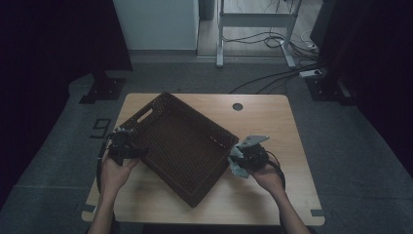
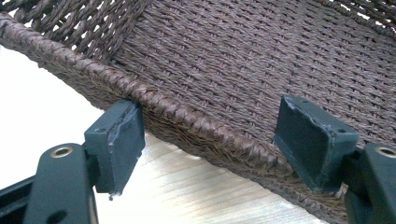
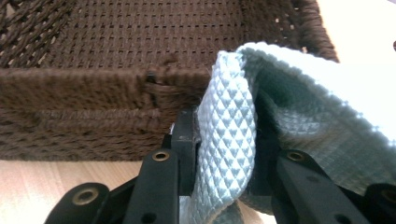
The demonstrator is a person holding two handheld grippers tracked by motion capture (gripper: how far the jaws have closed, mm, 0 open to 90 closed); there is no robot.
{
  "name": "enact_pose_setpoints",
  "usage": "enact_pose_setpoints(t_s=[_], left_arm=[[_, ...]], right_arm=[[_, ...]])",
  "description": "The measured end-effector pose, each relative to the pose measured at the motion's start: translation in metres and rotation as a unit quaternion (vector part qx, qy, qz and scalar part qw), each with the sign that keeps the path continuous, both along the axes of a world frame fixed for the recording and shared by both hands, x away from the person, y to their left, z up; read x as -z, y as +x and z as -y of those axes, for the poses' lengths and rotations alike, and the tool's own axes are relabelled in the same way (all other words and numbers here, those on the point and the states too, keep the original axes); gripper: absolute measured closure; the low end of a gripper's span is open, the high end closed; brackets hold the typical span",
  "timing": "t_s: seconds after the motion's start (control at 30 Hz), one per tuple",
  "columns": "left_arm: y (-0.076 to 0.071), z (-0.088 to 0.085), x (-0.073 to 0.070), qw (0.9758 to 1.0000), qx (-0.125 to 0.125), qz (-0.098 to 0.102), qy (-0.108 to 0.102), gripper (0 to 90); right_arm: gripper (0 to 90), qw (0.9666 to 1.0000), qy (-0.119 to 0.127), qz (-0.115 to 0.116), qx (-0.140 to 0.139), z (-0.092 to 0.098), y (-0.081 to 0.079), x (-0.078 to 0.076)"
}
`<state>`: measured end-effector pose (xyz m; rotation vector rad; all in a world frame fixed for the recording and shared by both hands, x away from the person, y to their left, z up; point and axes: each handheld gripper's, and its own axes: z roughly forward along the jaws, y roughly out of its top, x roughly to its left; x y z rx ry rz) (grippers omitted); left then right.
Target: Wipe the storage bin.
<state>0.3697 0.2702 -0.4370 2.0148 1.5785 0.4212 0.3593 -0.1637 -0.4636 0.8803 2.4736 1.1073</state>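
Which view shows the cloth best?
The right gripper view: the cloth, pale with a raised diamond weave, hangs pinched between the right hand-held gripper's jaws beside the basket. The high view shows it small and dim.

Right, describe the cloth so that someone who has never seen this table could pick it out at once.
Start at the wooden table and find the big dark brown woven basket lying askew on it. At the basket's right-hand corner, the right tongs are shut on the cloth. It is pale blue-grey with a quilted diamond texture, the one light, soft thing beside the dark weave.
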Motion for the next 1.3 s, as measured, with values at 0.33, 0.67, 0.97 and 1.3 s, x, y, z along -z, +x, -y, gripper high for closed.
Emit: enact_pose_setpoints(t_s=[0.33, 0.67, 0.97, 1.3], left_arm=[[-0.001, 0.003, 0.0, 0.9999, -0.006, 0.004, 0.01, 23.9], [-0.002, 0.005, 0.0, 0.9998, -0.009, 0.004, 0.014, 23.7], [-0.002, 0.006, 0.0, 0.9998, -0.008, 0.005, 0.02, 23.7], [-0.003, 0.007, 0.0, 0.9997, -0.01, 0.007, 0.022, 23.7]], right_arm=[[69.4, 0.9998, 0.006, -0.002, -0.021, -0.008, -0.015, 0.0], [69.1, 0.9993, 0.006, -0.001, -0.036, -0.016, -0.03, -0.001], [68.9, 0.9993, 0.005, -0.002, -0.038, -0.019, -0.038, -0.001], [69.1, 0.9975, 0.004, 0.0, -0.07, -0.032, -0.053, -0.003]])
